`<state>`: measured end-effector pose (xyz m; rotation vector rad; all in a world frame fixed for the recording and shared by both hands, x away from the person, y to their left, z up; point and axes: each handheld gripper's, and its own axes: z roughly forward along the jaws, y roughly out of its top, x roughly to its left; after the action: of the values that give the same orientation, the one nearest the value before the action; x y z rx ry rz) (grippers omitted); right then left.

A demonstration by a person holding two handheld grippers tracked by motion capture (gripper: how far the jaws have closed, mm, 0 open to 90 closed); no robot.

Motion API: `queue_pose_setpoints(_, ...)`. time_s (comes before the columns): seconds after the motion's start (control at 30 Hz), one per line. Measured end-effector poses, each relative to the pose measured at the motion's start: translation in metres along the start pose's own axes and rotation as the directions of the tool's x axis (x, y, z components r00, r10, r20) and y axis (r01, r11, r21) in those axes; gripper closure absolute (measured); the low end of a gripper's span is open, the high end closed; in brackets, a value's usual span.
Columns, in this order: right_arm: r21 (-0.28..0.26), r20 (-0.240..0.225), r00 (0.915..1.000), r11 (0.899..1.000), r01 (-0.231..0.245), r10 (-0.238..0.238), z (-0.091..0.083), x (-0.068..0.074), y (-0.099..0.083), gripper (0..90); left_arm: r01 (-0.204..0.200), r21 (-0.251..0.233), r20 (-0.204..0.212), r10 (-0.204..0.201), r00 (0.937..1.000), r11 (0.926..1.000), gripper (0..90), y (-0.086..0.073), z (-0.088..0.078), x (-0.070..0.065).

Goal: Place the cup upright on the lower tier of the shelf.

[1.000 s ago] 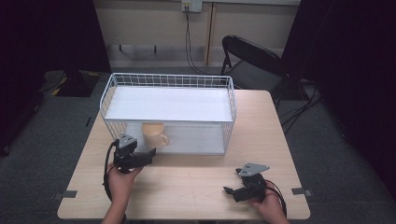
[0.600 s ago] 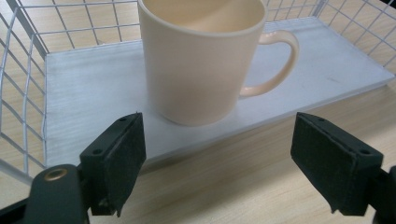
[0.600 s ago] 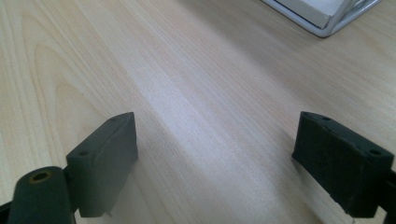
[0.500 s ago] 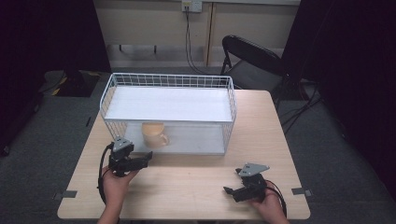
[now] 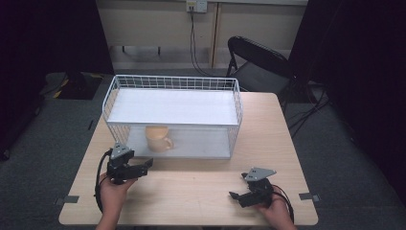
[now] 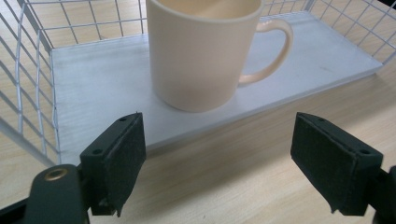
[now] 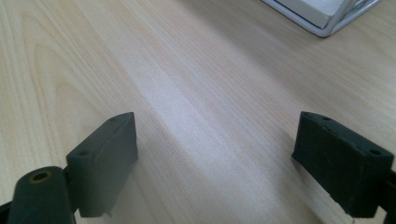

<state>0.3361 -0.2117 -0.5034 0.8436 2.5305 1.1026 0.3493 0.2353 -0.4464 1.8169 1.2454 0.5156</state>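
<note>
My left gripper (image 5: 143, 165) hangs with its fingers (image 6: 116, 161) spread wide and empty, just short of the cream mug (image 6: 203, 49), which stands upright on the lower shelf of the wire basket (image 5: 112, 96). My right gripper (image 5: 235, 195) rests over bare worktop (image 7: 196, 93), fingers apart too.

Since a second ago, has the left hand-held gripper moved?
Yes. In the high view the left hand-held gripper has drawn back from the white wire rack toward the person, away from the cream ceramic mug, jaws open.
</note>
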Motion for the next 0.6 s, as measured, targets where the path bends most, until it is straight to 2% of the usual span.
queue_pose_setpoints(0.1, 0.0, 0.0, 1.0, 1.0, 0.0, 0.0, 0.0, 0.0, 0.0, 12.8, 0.015, -0.003, 0.009, -0.015, 0.9998, 0.9999, 18.1, -0.002, -0.002, 0.002)
queue_pose_setpoints(0.6, 0.0, 0.0, 1.0, 1.0, 0.0, 0.0, 0.0, 0.0, 0.0, 12.8, -0.044, 0.025, 0.028, 0.043, 0.9987, 0.9987, 17.7, -0.017, -0.013, 0.014)
